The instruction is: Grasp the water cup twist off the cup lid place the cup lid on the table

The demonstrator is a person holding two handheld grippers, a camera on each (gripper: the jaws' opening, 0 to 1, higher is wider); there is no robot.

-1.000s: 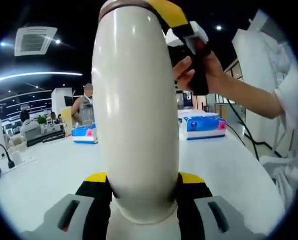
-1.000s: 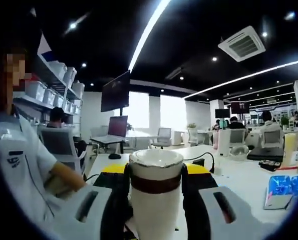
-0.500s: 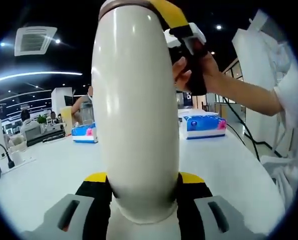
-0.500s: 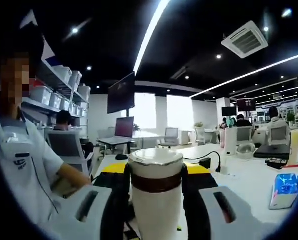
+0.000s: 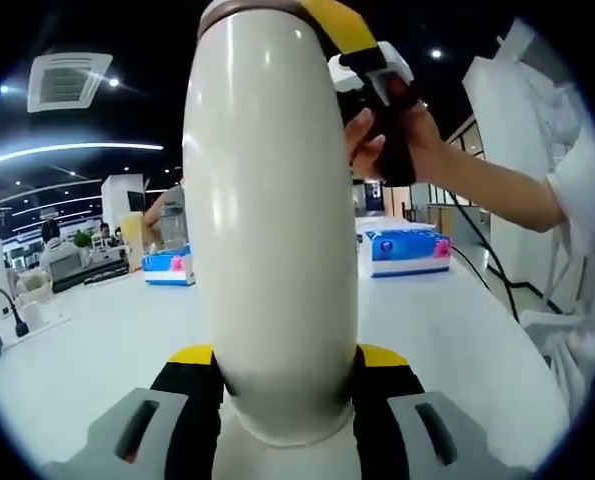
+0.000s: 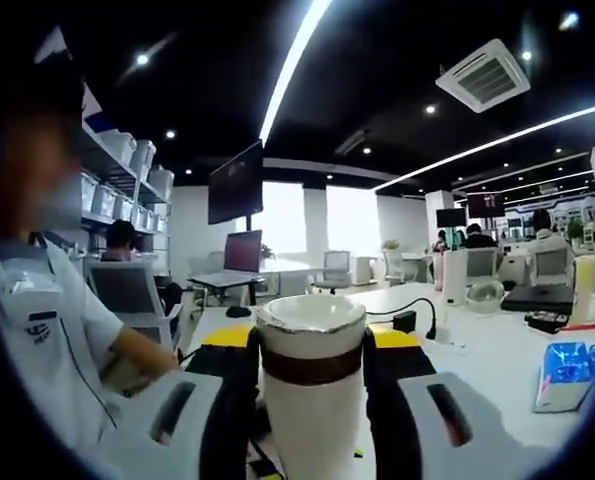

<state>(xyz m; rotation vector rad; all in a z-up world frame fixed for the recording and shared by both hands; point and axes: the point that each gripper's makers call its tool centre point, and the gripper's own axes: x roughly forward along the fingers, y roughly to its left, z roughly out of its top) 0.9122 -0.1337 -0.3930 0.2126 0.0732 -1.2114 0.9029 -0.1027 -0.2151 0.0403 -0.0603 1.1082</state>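
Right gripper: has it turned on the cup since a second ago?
Yes, slightly. The right gripper has rocked back and forth against the blue tissue box; net change is tiny.

no readable text, shirt chest emblem (image 6: 39, 321) too small to read

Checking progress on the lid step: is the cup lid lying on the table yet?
No: in the right gripper view the cup lid sits clamped in the right gripper, not on the table.

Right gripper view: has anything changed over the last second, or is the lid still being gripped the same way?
Little changed. The right gripper stays shut on the cup lid; only the room behind swings slightly, so the camera turned. The left gripper still clamps the water cup.
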